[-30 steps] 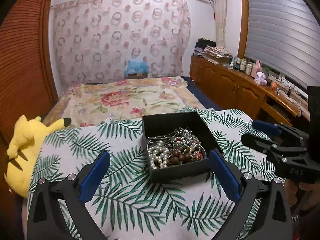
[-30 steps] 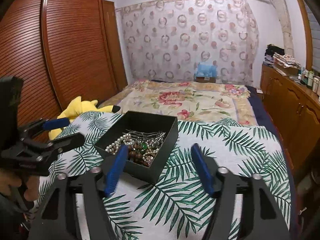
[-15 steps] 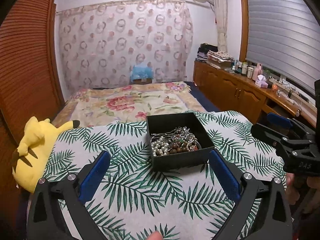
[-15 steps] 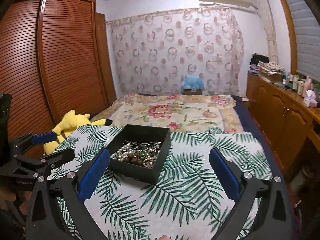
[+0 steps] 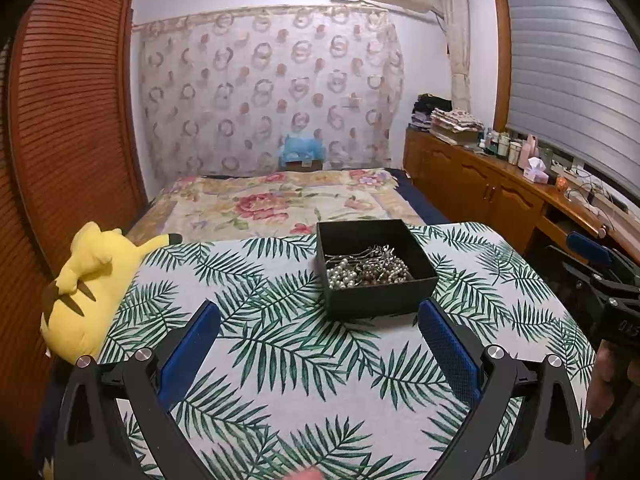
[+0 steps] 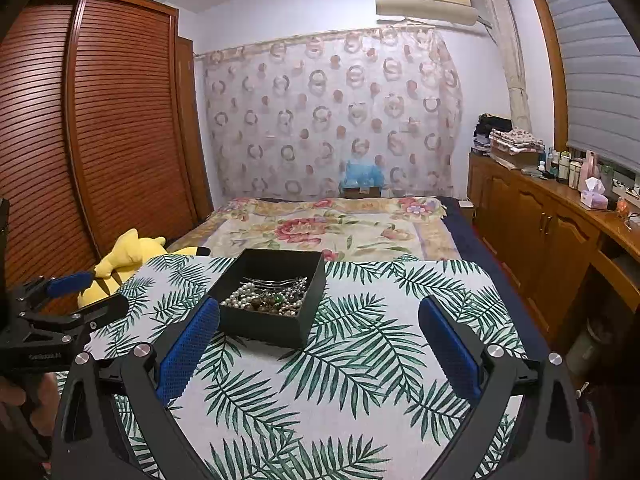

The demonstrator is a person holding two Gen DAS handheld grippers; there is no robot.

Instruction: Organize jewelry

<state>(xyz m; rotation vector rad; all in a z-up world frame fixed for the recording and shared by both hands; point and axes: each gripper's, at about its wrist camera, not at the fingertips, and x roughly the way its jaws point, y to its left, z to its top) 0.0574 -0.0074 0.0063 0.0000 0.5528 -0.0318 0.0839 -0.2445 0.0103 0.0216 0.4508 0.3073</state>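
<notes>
Left gripper [image 5: 319, 322] is hovering level over the leaf-print cloth [image 5: 280, 344], jaws spread wide and gripping nothing, black jewelry box [image 5: 376, 268] sitting at one o'clock, while right gripper [image 6: 319, 318] is likewise gaping, empty, box at eleven.

A square black box [image 5: 376, 270] sits open and upright on the palm-leaf cloth [image 5: 280, 344]. Inside lies a tangled heap of jewelry [image 5: 366, 270]: pale pearl strands, brown and green beads, and thin silver pieces.
</notes>
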